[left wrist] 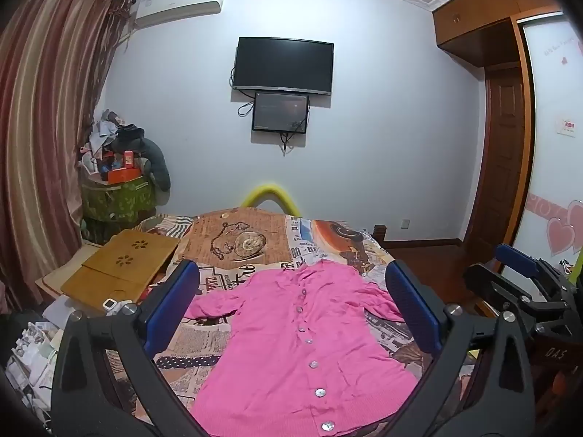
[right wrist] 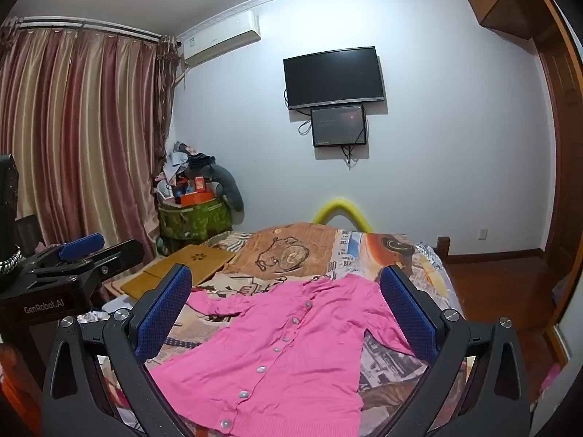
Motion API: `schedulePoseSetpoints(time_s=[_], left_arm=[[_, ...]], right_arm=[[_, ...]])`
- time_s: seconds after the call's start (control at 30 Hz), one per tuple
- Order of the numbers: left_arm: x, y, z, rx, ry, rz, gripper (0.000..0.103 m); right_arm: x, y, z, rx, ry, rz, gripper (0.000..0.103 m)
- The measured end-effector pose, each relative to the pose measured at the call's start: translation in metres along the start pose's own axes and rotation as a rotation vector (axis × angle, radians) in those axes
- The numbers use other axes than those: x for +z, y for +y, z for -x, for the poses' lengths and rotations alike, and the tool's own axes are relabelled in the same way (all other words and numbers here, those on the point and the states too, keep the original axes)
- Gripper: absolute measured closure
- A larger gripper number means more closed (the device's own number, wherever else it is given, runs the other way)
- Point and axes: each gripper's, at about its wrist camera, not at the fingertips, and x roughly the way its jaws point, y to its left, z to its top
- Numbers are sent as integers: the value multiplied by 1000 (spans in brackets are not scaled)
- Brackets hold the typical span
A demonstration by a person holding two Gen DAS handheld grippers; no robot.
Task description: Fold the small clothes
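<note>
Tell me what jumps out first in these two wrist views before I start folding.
The bright pink cardigan grabs the eye, spread flat and buttoned on the patterned bedspread, framed by the open left gripper; the right gripper is open too. Beyond, a dark TV hangs on the far wall above a smaller screen.

Pink cardigan (left wrist: pixel 298 342), newspaper-print bedspread (left wrist: pixel 204 331)

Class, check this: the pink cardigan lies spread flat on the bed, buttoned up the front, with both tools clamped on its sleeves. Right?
Not quite. The pink cardigan lies flat and buttoned on the bed, but both wrist views show the left tool and right tool open, holding nothing.
</note>
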Motion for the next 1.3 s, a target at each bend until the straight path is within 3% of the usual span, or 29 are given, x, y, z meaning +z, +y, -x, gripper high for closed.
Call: schedulePoseSetpoints(time_s=[1.3], left_arm=[[-3, 2, 0, 13, -6, -1, 0]], right_arm=[[-1, 1, -4, -13, 15, -6, 0]])
